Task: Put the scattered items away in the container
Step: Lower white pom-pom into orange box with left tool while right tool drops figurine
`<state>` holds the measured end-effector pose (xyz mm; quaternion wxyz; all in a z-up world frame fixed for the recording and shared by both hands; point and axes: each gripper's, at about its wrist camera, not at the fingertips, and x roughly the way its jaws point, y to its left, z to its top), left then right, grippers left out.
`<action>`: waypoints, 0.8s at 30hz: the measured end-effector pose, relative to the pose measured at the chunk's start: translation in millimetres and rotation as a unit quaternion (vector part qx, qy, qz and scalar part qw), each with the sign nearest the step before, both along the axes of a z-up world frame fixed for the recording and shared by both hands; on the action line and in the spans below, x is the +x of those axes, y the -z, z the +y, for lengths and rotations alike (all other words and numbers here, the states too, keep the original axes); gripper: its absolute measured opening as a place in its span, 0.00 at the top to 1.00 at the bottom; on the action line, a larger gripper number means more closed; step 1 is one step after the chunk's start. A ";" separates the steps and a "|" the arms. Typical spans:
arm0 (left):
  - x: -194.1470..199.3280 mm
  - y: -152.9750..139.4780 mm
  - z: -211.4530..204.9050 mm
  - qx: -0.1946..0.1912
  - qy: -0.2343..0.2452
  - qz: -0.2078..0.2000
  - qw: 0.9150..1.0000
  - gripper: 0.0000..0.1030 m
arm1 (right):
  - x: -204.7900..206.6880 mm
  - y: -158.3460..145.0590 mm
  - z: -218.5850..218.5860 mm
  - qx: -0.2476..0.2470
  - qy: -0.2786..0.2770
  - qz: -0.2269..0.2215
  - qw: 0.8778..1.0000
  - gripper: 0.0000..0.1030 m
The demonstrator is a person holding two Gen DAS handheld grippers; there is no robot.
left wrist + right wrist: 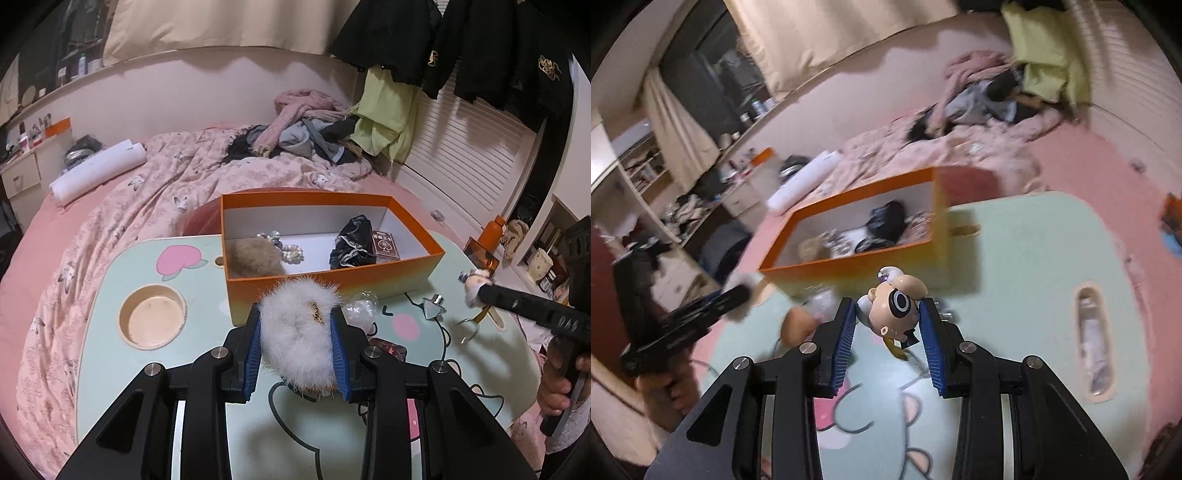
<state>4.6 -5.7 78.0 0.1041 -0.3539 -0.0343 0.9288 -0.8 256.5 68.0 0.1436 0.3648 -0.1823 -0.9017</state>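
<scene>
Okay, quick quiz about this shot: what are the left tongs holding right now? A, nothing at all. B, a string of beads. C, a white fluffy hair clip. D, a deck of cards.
C: the left tongs are clamped on the white fluffy hair clip, while the card deck and the beads already lie inside the orange box.

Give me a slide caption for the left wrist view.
Left gripper holds fluffy white fur scrunchie before orange cardboard box.

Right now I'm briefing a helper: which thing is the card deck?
Find the orange box on the mint table. In its far right corner, beside crumpled black cloth, lies the card deck: the only flat, dark red rectangular pack.
</scene>
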 end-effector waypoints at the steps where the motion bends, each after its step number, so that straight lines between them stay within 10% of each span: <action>1: 0.3 0.2 0.5 0.000 0.001 0.000 1.000 0.69 | 0.4 1.6 -5.5 0.021 0.001 -0.001 1.000 0.64; 12: -11.2 -9.7 0.2 0.004 0.009 0.010 1.000 0.69 | -15.2 -11.6 -23.8 0.041 0.005 0.013 0.999 0.64; 24: -111.6 -5.9 7.0 0.009 0.003 -0.022 1.000 0.69 | -107.5 -26.5 -51.8 0.091 0.036 0.026 0.995 0.64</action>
